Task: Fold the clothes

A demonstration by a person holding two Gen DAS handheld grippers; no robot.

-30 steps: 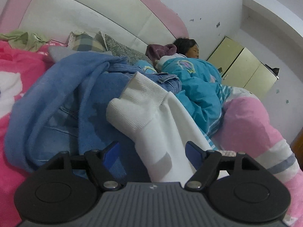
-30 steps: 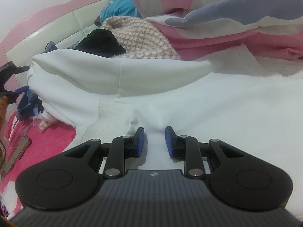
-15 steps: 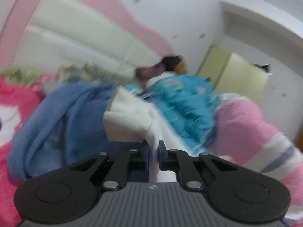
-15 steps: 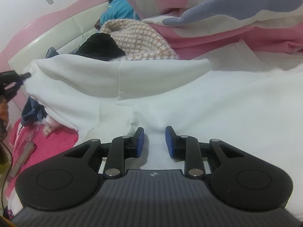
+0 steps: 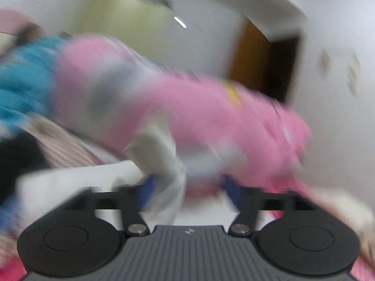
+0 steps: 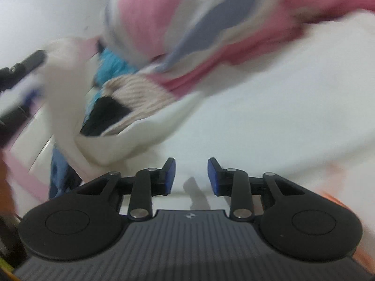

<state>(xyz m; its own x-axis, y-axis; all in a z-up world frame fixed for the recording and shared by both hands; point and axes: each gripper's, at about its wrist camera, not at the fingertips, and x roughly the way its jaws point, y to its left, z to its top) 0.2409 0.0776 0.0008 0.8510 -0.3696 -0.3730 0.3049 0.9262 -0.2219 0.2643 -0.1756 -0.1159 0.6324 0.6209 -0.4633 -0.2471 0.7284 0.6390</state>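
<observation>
White garment (image 6: 269, 117) spread under right gripper (image 6: 191, 175), jaws apart; left gripper (image 5: 187, 192) jaws released, cuff (image 5: 159, 149) between.

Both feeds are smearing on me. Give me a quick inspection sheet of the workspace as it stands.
Surface: bed under a pink quilt; both views motion-blurred.
Job's things: white garment spread ahead of the right gripper; its ribbed cuff lies between the left gripper's fingers.
Clutter: beige knit, black garment, teal bedding.
Grippers: left gripper open, cuff against one finger; right gripper open, nothing between its fingers.
Cables: nothing seen.
Surroundings: white walls, doorway, yellow-green cabinet.
</observation>
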